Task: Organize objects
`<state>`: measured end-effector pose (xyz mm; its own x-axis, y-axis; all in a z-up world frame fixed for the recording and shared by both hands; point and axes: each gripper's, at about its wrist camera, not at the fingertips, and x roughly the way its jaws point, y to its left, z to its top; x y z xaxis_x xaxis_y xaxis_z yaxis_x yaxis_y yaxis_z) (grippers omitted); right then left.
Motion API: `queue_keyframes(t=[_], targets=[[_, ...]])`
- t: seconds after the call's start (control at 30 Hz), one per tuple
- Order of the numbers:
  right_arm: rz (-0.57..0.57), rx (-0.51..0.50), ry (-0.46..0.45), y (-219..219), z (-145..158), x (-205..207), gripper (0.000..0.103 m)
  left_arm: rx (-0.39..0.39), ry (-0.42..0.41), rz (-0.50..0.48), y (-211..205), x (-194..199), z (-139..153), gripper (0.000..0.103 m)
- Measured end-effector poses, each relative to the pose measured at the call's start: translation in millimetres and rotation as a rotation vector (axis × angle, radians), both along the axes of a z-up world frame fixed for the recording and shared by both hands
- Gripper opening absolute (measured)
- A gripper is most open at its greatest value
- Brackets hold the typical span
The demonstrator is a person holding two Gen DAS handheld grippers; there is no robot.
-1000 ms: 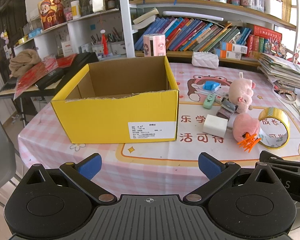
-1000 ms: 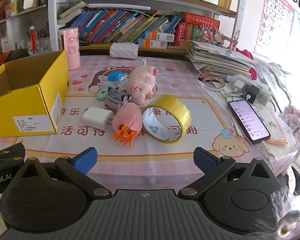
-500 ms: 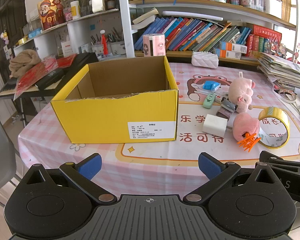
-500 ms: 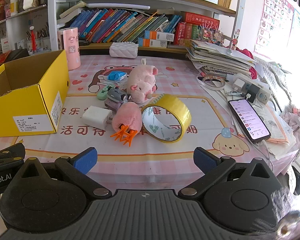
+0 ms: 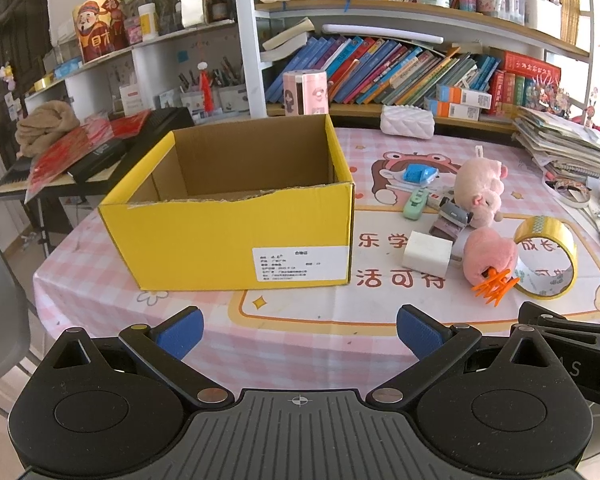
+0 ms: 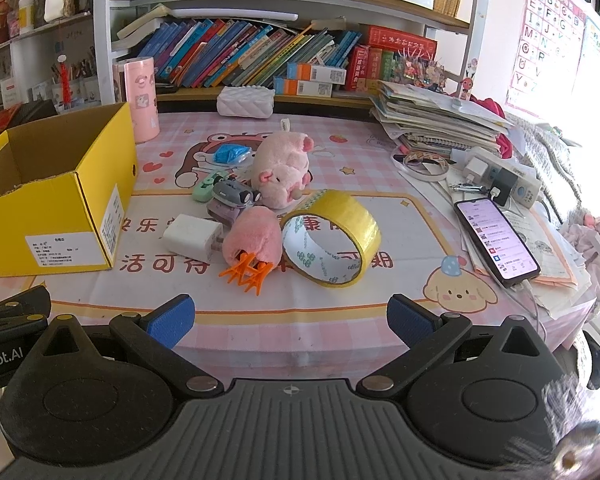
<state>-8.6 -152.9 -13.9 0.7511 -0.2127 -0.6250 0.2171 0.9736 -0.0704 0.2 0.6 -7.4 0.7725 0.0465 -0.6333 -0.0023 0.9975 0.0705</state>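
An open yellow cardboard box (image 5: 236,236) stands on the pink checked table; the part of its inside I can see holds nothing. It also shows in the right wrist view (image 6: 60,200). Right of it lie a yellow tape roll (image 6: 332,240), a pink plush with orange feet (image 6: 252,244), a pink pig plush (image 6: 282,172), a white charger block (image 6: 190,236), a grey-purple stapler (image 6: 230,196), a green item (image 6: 204,188) and a blue item (image 6: 229,155). My left gripper (image 5: 298,332) is open, near the table's front edge before the box. My right gripper (image 6: 290,320) is open, short of the tape roll.
A lit phone (image 6: 496,240), plugs (image 6: 500,180) and a stack of papers (image 6: 432,120) lie at the right. A pink cylinder (image 6: 140,100) and a white pouch (image 6: 244,102) stand at the back. Bookshelves (image 5: 400,72) rise behind. A side table (image 5: 80,152) with clutter stands left.
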Motion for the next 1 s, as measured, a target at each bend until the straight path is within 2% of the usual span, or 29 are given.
queue_keyframes(t=[1.0], targets=[[-0.016,-0.006,0.017,-2,3,7,0.103,-0.017,0.016,-0.015,4,10,0,0.103]])
